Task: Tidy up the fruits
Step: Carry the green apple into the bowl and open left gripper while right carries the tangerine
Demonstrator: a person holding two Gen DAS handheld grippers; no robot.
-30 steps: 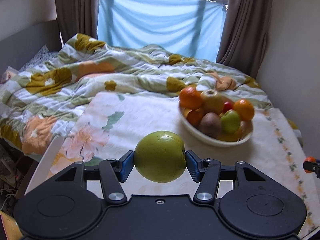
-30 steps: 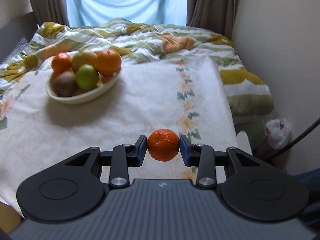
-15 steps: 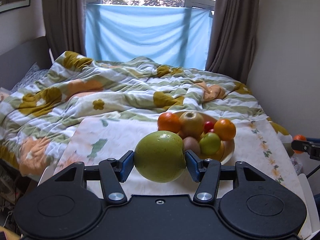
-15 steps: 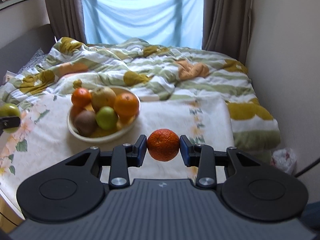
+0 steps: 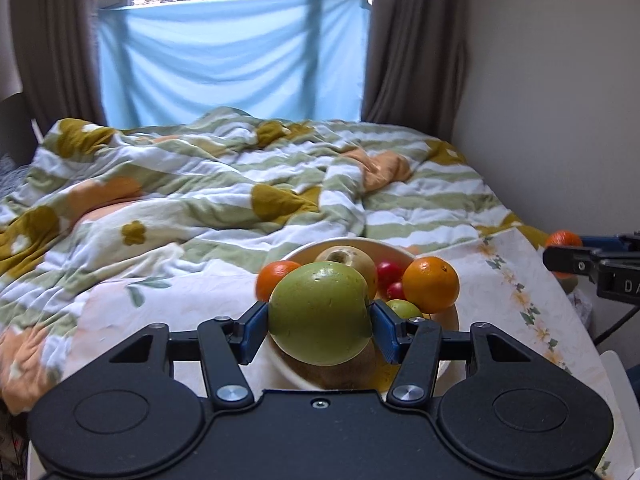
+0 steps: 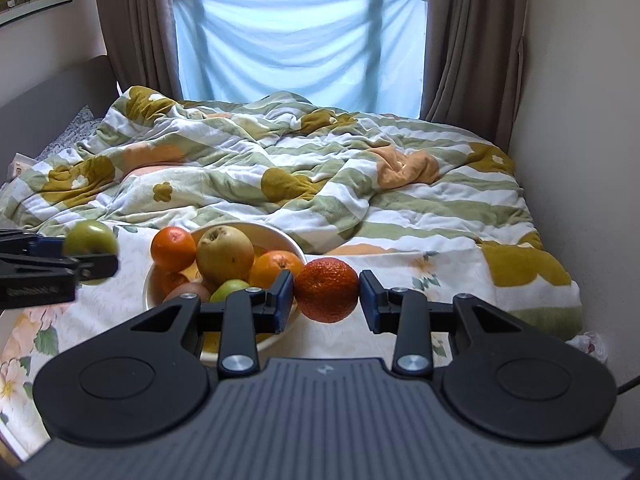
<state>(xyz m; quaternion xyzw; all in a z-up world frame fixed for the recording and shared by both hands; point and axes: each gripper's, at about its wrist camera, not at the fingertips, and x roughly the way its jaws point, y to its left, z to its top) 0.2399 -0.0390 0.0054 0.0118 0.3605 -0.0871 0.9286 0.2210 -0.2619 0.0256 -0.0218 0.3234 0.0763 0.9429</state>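
My left gripper [image 5: 319, 317] is clamped on a large green apple [image 5: 319, 313], both blue pads [image 5: 253, 327] pressed against its sides. From the left wrist view the apple sits in front of and over the near part of the fruit bowl [image 5: 450, 322], held above the floral tablecloth [image 5: 168, 300].

My right gripper [image 6: 326, 295] is clamped on a dark orange tangerine [image 6: 326, 289]; the left pad touches it, and the right pad [image 6: 369, 300] meets its far side. The tangerine is held just right of the bowl [image 6: 286, 240] in the right wrist view, above the cloth.

The bowl stands on the tablecloth at the foot of the bed. It holds an orange [image 5: 430, 285], a smaller orange fruit [image 5: 275, 280], a yellowish apple [image 6: 225, 255], a small green fruit [image 5: 404, 309] and small red fruits [image 5: 389, 272]. A brown fruit lies low in the bowl, mostly hidden behind the gripped apple.

Behind the bowl lies a rumpled striped blanket [image 6: 248, 168]. A blue sheet [image 6: 296, 44] hangs across the window between brown curtains [image 6: 472, 40].
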